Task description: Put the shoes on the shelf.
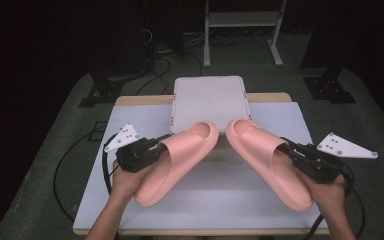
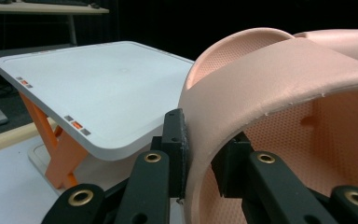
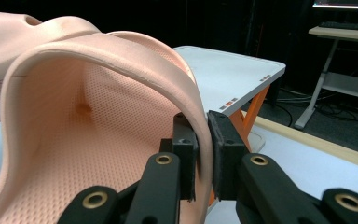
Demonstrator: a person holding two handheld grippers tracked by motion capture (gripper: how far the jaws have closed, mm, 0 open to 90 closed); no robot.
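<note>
Two pink slide sandals are held up over the white table (image 1: 215, 197), toes pointing toward the far end. The left sandal (image 1: 177, 160) (image 2: 270, 93) has its strap pinched between the jaws of my left gripper (image 1: 161, 148) (image 2: 200, 154), one jaw outside the strap and one inside. The right sandal (image 1: 267, 160) (image 3: 98, 116) is gripped the same way at its strap edge by my right gripper (image 1: 291, 150) (image 3: 204, 149). Both toes hang near the front edge of a white platform (image 1: 210, 102) (image 2: 98, 88) (image 3: 228, 74).
The white platform stands on orange legs (image 2: 60, 154) (image 3: 249, 112) at the far middle of the table. Cables (image 1: 62, 175) trail off the table's left side. A white metal frame (image 1: 242, 30) stands on the dark floor behind.
</note>
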